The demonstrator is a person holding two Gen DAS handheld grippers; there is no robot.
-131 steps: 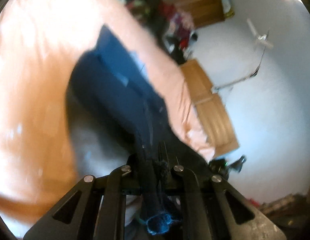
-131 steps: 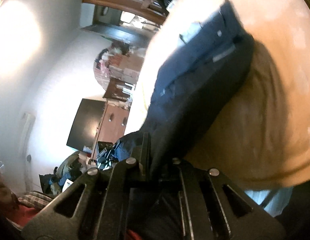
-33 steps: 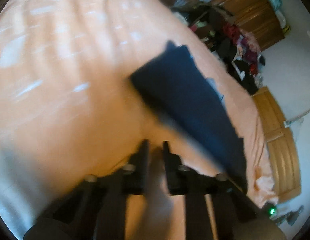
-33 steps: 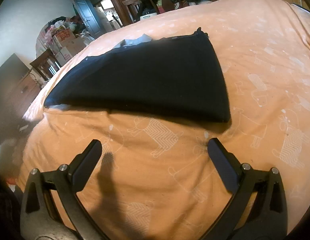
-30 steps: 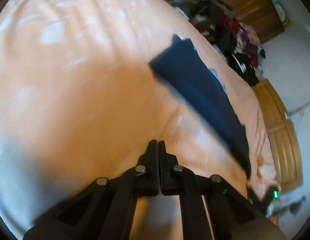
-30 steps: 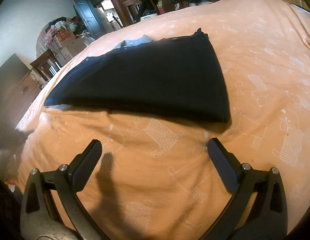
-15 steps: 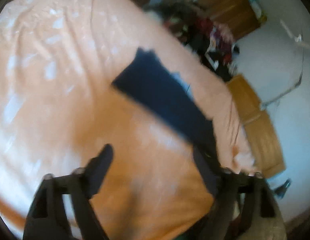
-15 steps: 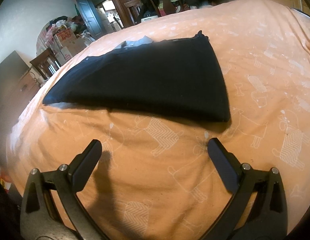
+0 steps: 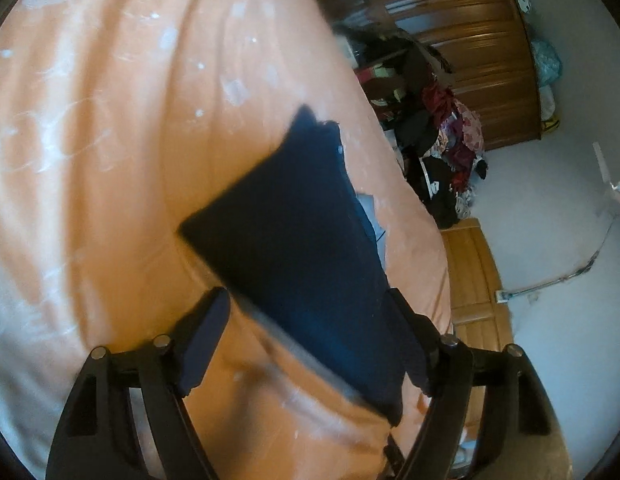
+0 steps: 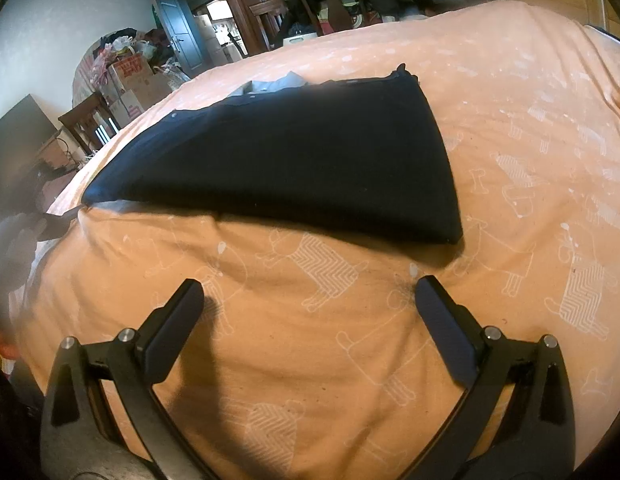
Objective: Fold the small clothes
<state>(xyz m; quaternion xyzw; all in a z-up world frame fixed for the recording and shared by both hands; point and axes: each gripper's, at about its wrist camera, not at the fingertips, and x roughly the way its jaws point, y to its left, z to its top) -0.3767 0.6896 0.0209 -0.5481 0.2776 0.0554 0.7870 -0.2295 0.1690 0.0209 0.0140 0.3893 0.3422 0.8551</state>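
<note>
Lying flat on the peach bedspread (image 10: 350, 340), the folded navy garment (image 10: 294, 168) is sitting ahead of both tools. Left gripper (image 9: 310, 344) is hovering over its near end, jaws spread wide and holding nothing; a second ago they were pressed together. Right gripper (image 10: 310, 320) is hovering just short of the fold edge, likewise wide and empty, unchanged. Clothes pile (image 9: 442, 152) is cluttering the wardrobe (image 9: 470, 60) beyond.

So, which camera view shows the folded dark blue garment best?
The right wrist view. There the dark blue garment lies sharp and whole on the orange bedsheet, with every edge visible. In the left wrist view the same garment is blurred, and the open left claw hides its near end.
</note>
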